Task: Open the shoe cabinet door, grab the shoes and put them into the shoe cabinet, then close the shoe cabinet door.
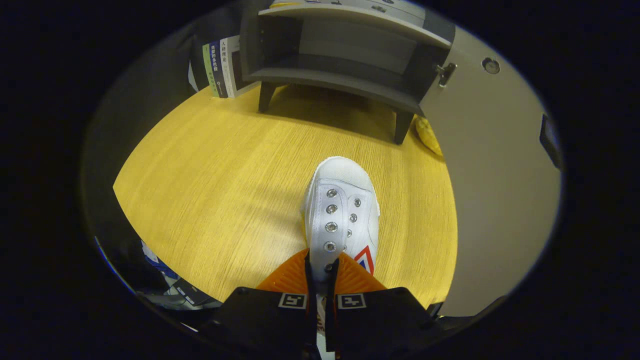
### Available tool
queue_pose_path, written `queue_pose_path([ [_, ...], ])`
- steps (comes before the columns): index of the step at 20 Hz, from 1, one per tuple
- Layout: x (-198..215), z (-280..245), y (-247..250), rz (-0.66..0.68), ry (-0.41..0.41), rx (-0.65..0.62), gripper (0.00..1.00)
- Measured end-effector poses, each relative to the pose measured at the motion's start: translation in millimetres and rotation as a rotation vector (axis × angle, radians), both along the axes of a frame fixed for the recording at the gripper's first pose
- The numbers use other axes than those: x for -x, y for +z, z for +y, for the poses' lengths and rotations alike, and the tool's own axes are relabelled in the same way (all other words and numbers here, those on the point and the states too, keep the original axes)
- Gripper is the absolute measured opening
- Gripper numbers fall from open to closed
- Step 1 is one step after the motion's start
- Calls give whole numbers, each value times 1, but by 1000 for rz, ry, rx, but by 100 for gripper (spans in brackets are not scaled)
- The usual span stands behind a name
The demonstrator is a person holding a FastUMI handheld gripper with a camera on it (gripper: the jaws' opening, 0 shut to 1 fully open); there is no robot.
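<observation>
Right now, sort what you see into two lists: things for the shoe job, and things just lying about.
For the job:
- white shoe, its upper pinched between the gripper fingers
- shoe cabinet beyond it, inside empty
- cabinet door, swung open to the right

Lying about:
- books standing left of the cabinet
- yellow thing by the cabinet's right leg, partly hidden
- wooden table

One white shoe [341, 210] is seen at the centre of the frame, pinched at its tongue between the two orange fingers [287, 277] of one gripper [321, 272]. One grey cabinet [345, 55] is counted at the top, standing on two visible legs, with one open door [495, 175] at the right. Two books [220, 67] are counted at upper left. One yellow object [429, 135] is seen beside the cabinet's right leg.
</observation>
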State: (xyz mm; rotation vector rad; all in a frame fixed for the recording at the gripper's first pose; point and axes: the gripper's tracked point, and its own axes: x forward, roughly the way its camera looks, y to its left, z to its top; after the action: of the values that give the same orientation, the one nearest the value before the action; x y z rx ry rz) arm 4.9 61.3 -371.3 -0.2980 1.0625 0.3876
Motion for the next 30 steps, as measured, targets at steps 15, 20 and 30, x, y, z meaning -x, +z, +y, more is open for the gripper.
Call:
queue_pose_path([
  [15,-113,46,241,-367,-90,-309,8],
  [20,-185,46,294,-460,-129,-315,8],
  [30,-337,55,356,-571,-204,-358,8],
])
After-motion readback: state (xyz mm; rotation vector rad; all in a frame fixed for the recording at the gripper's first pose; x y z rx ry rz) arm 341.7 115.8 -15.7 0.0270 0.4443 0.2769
